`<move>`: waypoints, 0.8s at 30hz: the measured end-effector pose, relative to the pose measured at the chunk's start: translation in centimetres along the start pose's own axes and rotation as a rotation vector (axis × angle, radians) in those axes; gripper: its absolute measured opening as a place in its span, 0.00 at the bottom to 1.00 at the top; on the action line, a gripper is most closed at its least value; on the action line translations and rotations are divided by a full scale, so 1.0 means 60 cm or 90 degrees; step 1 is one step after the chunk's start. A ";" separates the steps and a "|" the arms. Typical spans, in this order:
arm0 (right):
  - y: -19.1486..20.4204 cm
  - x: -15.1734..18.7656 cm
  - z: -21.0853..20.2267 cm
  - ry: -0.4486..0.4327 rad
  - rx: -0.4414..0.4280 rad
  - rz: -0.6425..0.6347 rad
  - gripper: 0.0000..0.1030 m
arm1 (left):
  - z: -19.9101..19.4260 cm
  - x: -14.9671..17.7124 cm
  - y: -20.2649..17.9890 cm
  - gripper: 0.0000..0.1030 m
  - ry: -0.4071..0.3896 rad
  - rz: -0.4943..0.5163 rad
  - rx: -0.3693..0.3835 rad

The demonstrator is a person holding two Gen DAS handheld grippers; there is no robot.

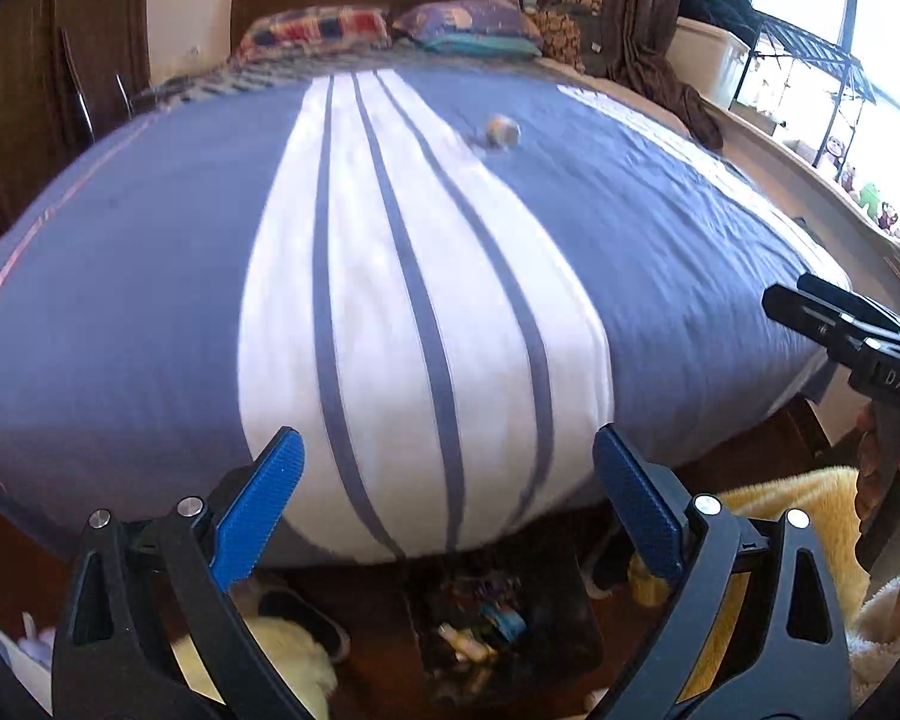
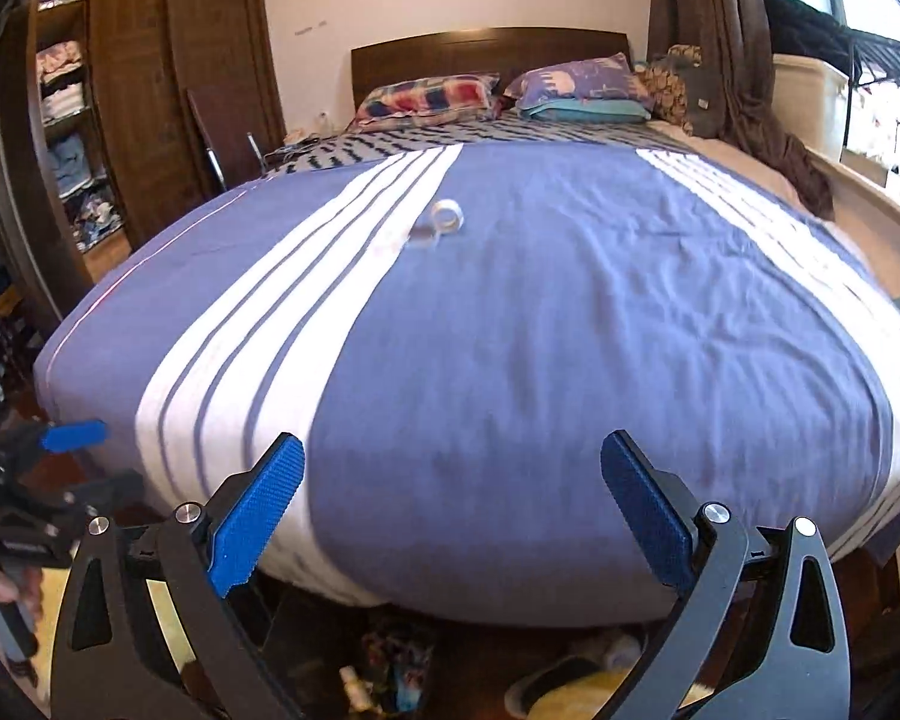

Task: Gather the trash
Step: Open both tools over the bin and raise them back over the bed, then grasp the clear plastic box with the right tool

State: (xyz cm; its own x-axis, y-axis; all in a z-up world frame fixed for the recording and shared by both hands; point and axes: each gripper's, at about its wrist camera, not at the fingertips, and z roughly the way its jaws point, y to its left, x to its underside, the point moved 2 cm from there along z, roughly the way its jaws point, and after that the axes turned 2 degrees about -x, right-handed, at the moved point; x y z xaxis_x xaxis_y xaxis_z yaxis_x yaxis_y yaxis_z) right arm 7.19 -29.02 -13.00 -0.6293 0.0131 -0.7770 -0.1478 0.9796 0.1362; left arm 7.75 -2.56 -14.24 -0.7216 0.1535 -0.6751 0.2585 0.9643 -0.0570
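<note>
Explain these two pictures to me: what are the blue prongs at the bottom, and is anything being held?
No robot here: a person carries a hand-held clamp in each hand, with a wide-angle camera on each looking out along its two blue fingers. One picture comes from the left gripper, the other from the right gripper. Each also catches the other at its edge, with the hand gripping its handle. Both grippers are open and hold nothing. They point over a bed with a blue and white striped cover. On it lies one small roundish item, too blurred to name. Pillows sit at the far end, and clutter lies on the floor by the bed's foot.
</note>
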 end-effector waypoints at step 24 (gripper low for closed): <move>0.002 -0.184 0.245 0.066 -0.012 -0.029 0.96 | 0.203 -0.204 0.074 0.92 0.023 0.008 -0.032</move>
State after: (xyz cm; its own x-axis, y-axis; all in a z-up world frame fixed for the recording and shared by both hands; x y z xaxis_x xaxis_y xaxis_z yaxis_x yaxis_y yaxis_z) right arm 25.30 -26.09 -13.44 -0.6967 -0.0525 -0.7154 -0.1914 0.9748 0.1148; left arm 25.54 -2.77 -15.17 -0.7410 0.1728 -0.6489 0.2363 0.9716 -0.0111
